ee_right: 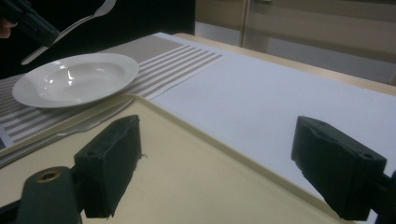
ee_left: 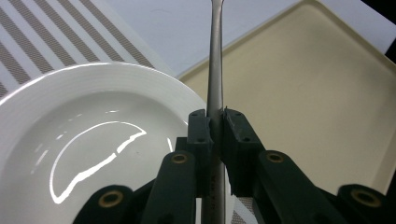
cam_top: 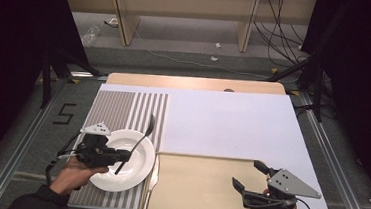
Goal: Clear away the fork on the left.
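Observation:
A silver fork point(cam_top: 143, 136) hangs tilted over the white deep plate point(cam_top: 128, 183), tines pointing away toward the far side. My left gripper point(cam_top: 125, 156) is shut on its handle, and in the left gripper view the handle point(ee_left: 215, 70) runs straight up between the pressed jaws of my left gripper point(ee_left: 215, 122). The plate point(ee_left: 88, 107) sits on a striped placemat point(cam_top: 118, 109). My right gripper point(cam_top: 246, 173) stands open above the beige tray point(cam_top: 191, 195), nothing between its jaws point(ee_right: 215, 158). The fork point(ee_right: 86, 17) and plate point(ee_right: 74, 79) also appear in the right gripper view.
Another flat silver utensil point(ee_right: 88, 123) lies on the placemat between the plate and the tray's left rim point(cam_top: 154, 175). A white sheet point(cam_top: 232, 123) covers the far right of the table. Table edges drop to a grey floor on both sides.

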Motion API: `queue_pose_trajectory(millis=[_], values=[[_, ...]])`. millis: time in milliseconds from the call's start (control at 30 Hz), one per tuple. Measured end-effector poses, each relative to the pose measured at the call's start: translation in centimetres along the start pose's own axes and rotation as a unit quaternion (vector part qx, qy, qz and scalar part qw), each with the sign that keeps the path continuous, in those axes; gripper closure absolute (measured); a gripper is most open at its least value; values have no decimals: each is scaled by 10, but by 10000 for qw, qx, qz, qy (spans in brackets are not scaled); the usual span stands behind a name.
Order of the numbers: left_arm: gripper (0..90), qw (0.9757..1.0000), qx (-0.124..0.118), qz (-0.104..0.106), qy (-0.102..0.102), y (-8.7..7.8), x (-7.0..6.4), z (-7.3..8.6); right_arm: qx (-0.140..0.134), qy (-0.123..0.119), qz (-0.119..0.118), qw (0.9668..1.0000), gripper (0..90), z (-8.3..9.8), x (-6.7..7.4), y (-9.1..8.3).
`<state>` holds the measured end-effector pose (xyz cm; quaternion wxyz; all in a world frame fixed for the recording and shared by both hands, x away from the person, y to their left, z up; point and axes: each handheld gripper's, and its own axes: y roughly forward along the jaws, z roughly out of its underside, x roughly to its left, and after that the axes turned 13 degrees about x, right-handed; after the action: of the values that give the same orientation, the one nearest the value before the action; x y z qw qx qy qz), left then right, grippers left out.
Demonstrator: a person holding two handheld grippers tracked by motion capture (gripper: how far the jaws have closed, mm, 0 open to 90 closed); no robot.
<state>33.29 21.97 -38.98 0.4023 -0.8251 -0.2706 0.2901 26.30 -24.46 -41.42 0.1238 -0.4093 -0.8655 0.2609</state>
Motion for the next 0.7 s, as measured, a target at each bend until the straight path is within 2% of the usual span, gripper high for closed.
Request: queue_pose_trajectory(millis=[233,367,533,700], values=[[811,9998,18,60,170,2,-18,8,-3,-2,3,10000,169,0,0,0],[811,9995,46,155,282,7,-34,13,-6,-3,3,10000,168,0,0,0],[811,9981,291,374,397,23,-48,17,-12,0,1,10000,169,0,1,0],[811,9964,440,557,462,36,-56,19,-12,-8,2,10000,169,0,1,-1]])
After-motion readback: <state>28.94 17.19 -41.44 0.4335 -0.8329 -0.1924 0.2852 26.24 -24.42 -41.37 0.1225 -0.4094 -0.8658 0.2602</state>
